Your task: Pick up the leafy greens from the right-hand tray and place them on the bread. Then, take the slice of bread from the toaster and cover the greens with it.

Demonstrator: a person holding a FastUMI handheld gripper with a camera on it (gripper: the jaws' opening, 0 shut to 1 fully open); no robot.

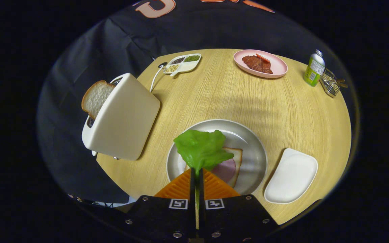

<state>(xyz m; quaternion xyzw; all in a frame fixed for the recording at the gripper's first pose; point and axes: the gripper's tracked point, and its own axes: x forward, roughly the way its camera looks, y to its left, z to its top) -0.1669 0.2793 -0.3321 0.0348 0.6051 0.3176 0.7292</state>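
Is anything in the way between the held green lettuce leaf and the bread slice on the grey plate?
Nothing visible. The gripper is shut on the green lettuce leaf, directly over the ham-topped bread slice on the round grey plate.

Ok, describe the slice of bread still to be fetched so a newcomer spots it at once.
Start at the round wooden table, then find the white toaster at its edge, beyond the gripper shut on the leafy greens. The slice of bread sticks out of its slot, unlike the ham-topped slice on the plate.
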